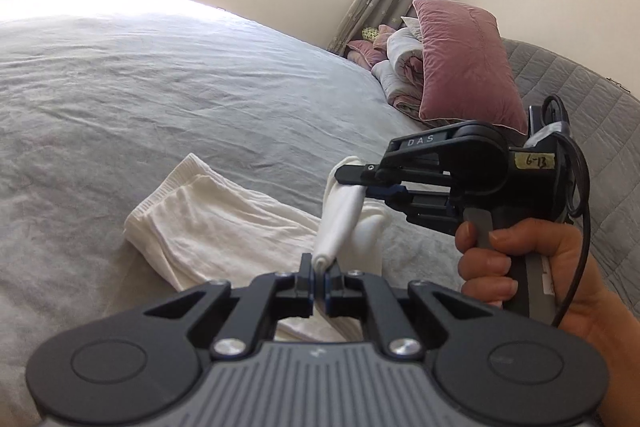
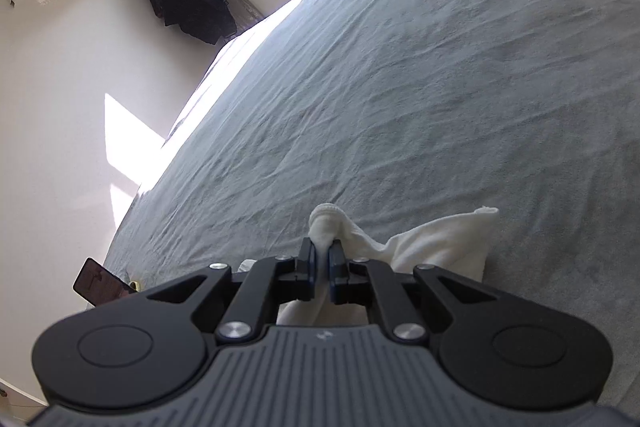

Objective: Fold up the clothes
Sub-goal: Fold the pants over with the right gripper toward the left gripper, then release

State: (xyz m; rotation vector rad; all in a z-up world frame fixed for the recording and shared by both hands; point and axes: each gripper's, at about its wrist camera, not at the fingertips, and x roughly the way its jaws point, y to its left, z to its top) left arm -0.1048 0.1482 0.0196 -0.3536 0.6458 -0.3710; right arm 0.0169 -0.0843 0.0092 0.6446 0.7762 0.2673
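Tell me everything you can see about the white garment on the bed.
The garment is cream-white, soft knit cloth with a ribbed band along one edge. Most of it lies rumpled and partly folded on the grey bedsheet. One end is lifted and pulled taut between two tools: the left tool is shut on one bunched corner, the right tool on another. In the right wrist view a bunched end pokes out past the pads, with a loose flap beside it.

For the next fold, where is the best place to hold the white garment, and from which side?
Probably the ribbed band at the far end of the white garment, approached from over the grey bed: it lies flat, free and firm, while both near corners are already pinched.
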